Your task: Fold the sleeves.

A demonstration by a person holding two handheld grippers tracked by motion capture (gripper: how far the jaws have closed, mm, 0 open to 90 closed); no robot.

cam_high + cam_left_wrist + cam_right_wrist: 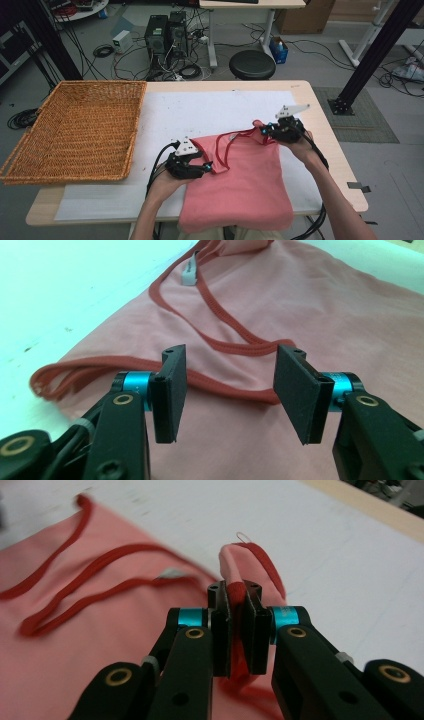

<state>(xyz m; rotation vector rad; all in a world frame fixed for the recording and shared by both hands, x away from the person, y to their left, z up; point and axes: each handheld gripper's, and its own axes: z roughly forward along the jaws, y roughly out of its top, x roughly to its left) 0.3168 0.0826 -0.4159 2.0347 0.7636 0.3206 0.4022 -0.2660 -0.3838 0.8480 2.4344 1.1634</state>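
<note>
Now my two grippers work one pink tank top [245,180] spread at the table's six o'clock edge: my right gripper [264,131] is clamped on its shoulder strap [239,587] at the garment's one o'clock corner. My left gripper [209,165], jaws apart, hovers over the other strap [220,385] at ten o'clock. One wicker basket [75,131] sits at nine o'clock.

No legible txt anywhere.
</note>
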